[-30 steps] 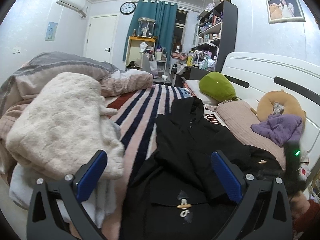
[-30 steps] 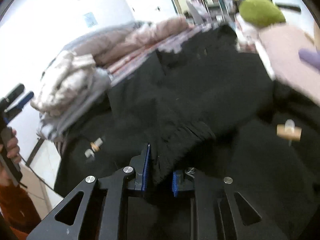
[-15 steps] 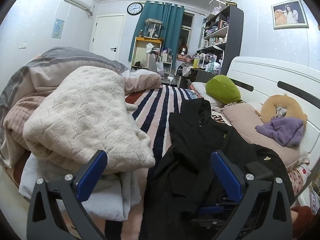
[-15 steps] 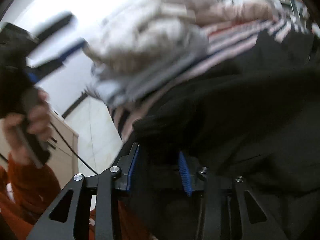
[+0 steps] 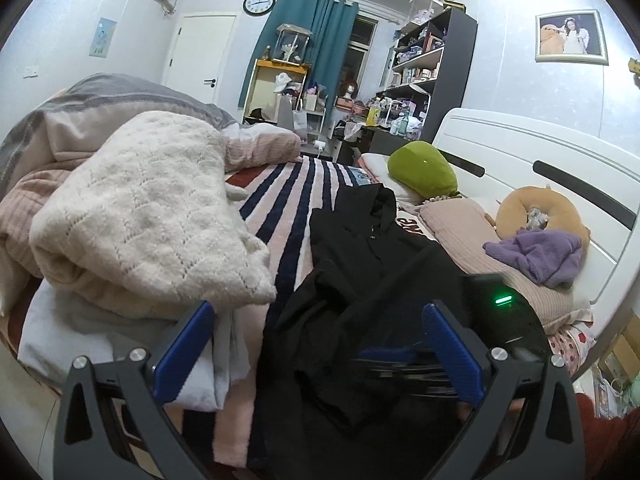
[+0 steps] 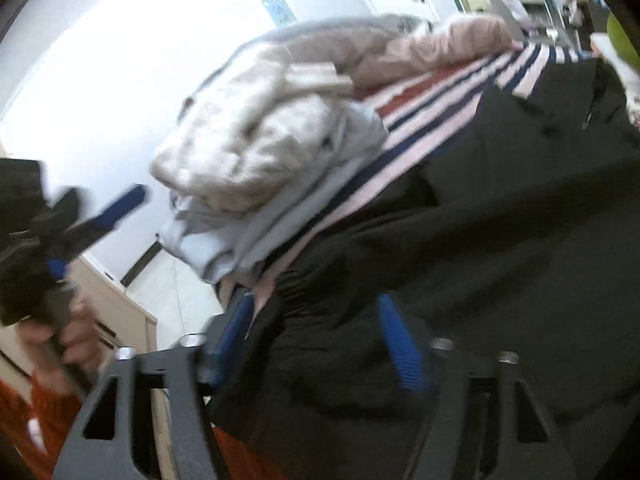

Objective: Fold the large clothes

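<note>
Since earlier, right gripper (image 6: 316, 344) has widened around black coat (image 5: 360, 272) cuff, grip uncertain; left gripper (image 5: 316, 352) gapes empty. Coat sprawls on striped bedspread (image 5: 280, 200): heavy, limp; grasp hems

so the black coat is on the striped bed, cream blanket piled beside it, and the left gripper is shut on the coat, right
Not quite. The left gripper is open and holds nothing, as the left wrist view shows. The rest stands: the black coat lies on the striped bed, with the cream blanket piled beside it.
</note>
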Demonstrator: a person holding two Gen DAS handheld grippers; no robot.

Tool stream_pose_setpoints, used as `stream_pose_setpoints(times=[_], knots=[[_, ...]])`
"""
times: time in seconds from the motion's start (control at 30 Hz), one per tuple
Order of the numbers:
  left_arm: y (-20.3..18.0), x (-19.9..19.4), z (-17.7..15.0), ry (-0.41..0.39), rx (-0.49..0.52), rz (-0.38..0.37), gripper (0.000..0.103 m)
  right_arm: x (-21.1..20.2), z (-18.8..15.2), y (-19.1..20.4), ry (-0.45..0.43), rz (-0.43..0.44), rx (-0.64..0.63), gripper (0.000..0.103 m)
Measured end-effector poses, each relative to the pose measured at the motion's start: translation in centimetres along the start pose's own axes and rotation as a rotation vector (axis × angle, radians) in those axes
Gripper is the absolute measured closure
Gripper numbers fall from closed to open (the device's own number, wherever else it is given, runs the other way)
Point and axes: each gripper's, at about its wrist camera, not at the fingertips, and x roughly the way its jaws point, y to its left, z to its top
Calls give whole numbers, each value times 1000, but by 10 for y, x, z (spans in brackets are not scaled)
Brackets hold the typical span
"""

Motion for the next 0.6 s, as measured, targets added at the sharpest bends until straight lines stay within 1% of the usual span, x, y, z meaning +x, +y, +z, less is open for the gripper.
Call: stream_pose_setpoints(times=[0.03, 0.07, 0.13, 0.2, 0.23, 0.27, 0.3, 0.33, 0.37, 0.4, 0.43, 0.47, 0.53, 0.57, 0.6], knots=[[-1, -2, -2, 5, 4, 2, 1, 10, -4, -1, 34, -2, -6, 85], [-2, -3, -4, 12, 10, 6, 1, 18, -6, -1, 58, -5, -14, 85], [-1, -4, -10, 30, 15, 18, 1, 21, -13, -2, 76, -25, -33, 85], [-1, -4, -16, 49, 11, 23, 1, -1, -16, -4, 37, 5, -5, 85], [-1, -3, -19, 59, 8, 22, 1, -19, -17, -5, -4, 25, 10, 84], [-2, 0, -21, 67, 5, 19, 1, -46, -20, -6, -62, 34, 13, 82], [-3, 3, -25, 77, 2, 15, 1, -68, -24, -7, -106, 25, 10, 75], [-2, 5, -28, 85, 1, 11, 1, -93, -29, -10, -155, -4, 7, 70], [-3, 10, -33, 98, -2, 6, 1, -125, -38, -14, -204, -55, 5, 63], [-4, 14, -36, 108, -4, 1, 1, -155, -49, -19, -247, -109, 12, 59], [-4, 17, -40, 118, -6, -4, 1, -182, -59, -25, -283, -156, 26, 59], [-5, 22, -44, 130, -9, -11, 1, -203, -69, -31, -310, -193, 43, 55], [-5, 32, -54, 155, -15, -15, 1, -249, -99, -47, -360, -306, 98, 43], [-5, 38, -60, 174, -21, -11, 1, -263, -111, -54, -371, -355, 119, 32], [-4, 42, -64, 184, -23, -7, 1, -280, -128, -63, -376, -412, 151, 27]])
